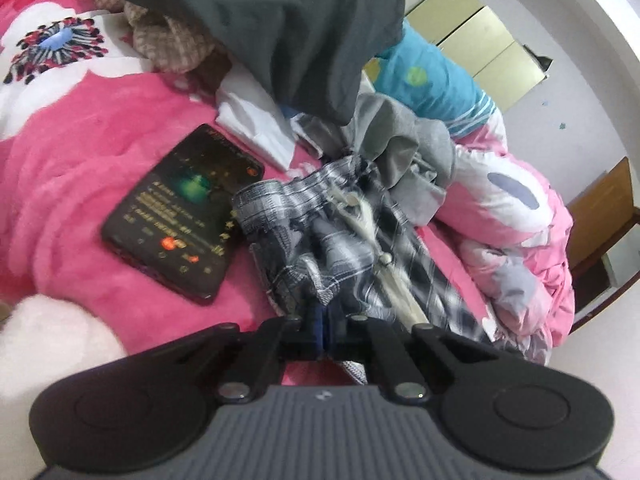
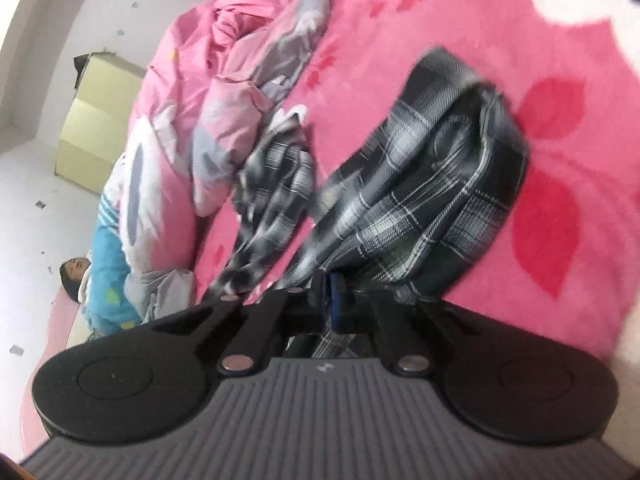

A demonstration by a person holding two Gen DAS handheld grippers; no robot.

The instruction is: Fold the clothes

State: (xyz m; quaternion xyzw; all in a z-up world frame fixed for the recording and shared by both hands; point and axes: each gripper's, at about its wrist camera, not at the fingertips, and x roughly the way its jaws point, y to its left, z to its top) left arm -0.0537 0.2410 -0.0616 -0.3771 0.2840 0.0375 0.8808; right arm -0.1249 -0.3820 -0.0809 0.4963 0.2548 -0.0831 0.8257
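While both views blur badly, I can see my left gripper (image 1: 323,330) pinched shut on the plaid shorts (image 1: 340,248), fingers pressed together with cloth bunched right at the tips. My right gripper (image 2: 330,300) is clamped on the same plaid shorts (image 2: 420,184), fabric trailing under the gripper body at 6 o'clock. The shorts lie on the pink blanket (image 1: 80,184), and the exact grip edge is hidden behind my fingers in both views.

Only the left view shows the phone (image 1: 184,212), screen lit, at 9 o'clock of the shorts and touching their edge; screen text unreadable. It also shows the drawstring (image 1: 372,228), a grey garment (image 1: 404,152) at 12 o'clock, white folded cloth (image 1: 256,124) and a dark garment (image 1: 272,28) cut off at the top.

Only the right view shows the shorts' leg laid out toward 1 o'clock. The crumpled pink quilt (image 2: 240,92) sits at 11 o'clock, and a child in blue (image 2: 108,276), partly hidden behind it, lies at 9 o'clock.
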